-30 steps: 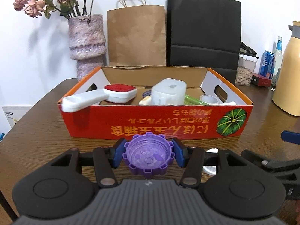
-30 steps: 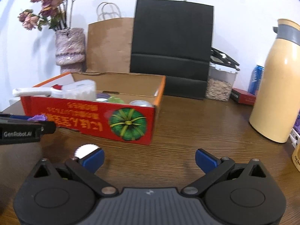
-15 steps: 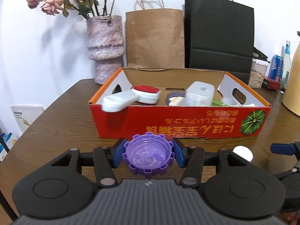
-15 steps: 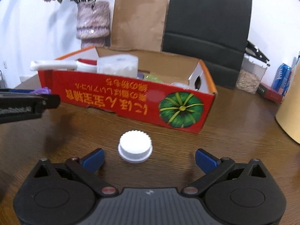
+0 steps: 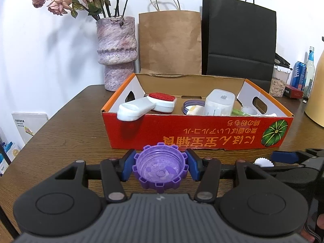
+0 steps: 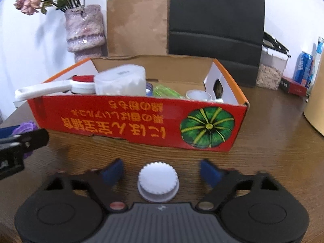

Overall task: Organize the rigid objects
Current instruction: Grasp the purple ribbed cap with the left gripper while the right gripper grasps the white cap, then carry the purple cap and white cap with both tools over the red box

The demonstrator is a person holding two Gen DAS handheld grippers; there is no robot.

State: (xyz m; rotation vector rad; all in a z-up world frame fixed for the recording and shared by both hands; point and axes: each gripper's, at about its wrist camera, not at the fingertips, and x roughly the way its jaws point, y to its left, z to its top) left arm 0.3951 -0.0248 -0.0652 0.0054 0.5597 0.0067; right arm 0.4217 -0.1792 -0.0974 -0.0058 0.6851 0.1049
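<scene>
Progress: While the red cardboard box printed with a green pumpkin (image 5: 194,133) is already holding several things, we are judging the task as partly done, since two caps are sitting outside it.
Already boxed: We are seeing a white-handled brush with a red pad (image 5: 145,105) leaning over the near wall, a translucent white plastic tub (image 5: 219,103), a purple ring lid (image 5: 191,104), something green, and a small white roll at the right end.
Left to do: We are expecting both caps to go into the box; neither is inside yet.
Left gripper (image 5: 160,167): We are finding its blue pads clamped on the purple toothed plastic cap (image 5: 160,169), which is being carried open side up just in front of the box's near wall.
Right gripper (image 6: 160,171): Its jaws are closing around the white ribbed plastic bottle cap (image 6: 158,180); a gap is showing on each side, so we are reading no contact yet.
White cap, place: It is resting top side up on the brown wooden table (image 6: 263,141), near the box's front wall, below the pumpkin print.
White cap, look: We are noting a fine-ridged rim above a smooth, wider flange.
Purple cap, look: Square teeth are ringing its rim, and its inside is looking scuffed and pale.
Blur: The right wrist view is smearing slightly, so we are leaving fine detail unstated.
</scene>
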